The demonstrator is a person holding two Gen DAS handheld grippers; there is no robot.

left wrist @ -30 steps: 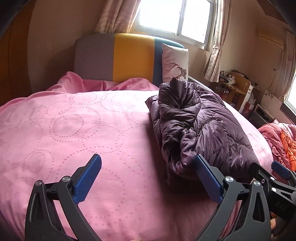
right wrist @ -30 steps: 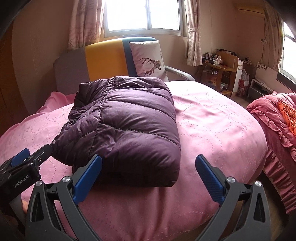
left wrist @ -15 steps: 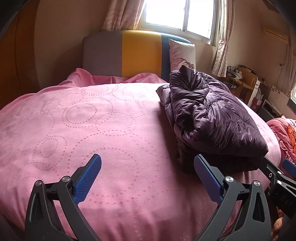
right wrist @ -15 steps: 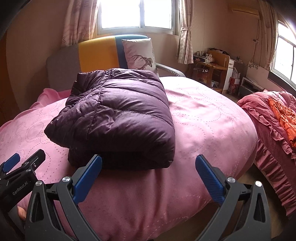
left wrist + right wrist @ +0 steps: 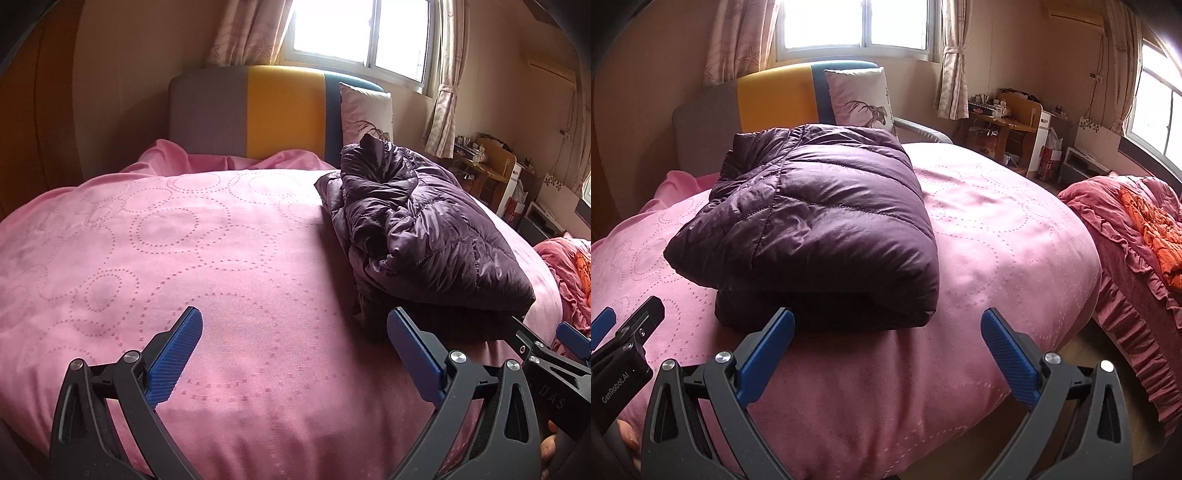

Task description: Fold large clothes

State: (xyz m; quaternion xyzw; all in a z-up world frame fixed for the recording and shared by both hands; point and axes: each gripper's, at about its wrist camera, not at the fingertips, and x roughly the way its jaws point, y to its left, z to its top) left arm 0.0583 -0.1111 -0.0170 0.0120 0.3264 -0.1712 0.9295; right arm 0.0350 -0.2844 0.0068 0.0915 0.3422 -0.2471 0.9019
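A dark purple puffer jacket (image 5: 820,229) lies folded into a thick bundle on the pink bed cover (image 5: 997,229). In the left wrist view the jacket (image 5: 424,229) lies to the right, its collar end pointing toward the headboard. My left gripper (image 5: 295,347) is open and empty above bare pink cover, left of the jacket. My right gripper (image 5: 886,347) is open and empty, just in front of the jacket's folded near edge, not touching it. Each gripper's tip shows at the edge of the other's view.
The grey, yellow and blue headboard (image 5: 280,110) and a deer-print pillow (image 5: 860,99) stand at the far end. A second bed with red and orange bedding (image 5: 1137,229) lies to the right. A wooden desk (image 5: 1004,122) stands by the window.
Both grippers have drawn back from the jacket toward the bed's near edge. The jacket now looks smaller and farther away. Both grippers have stayed open.
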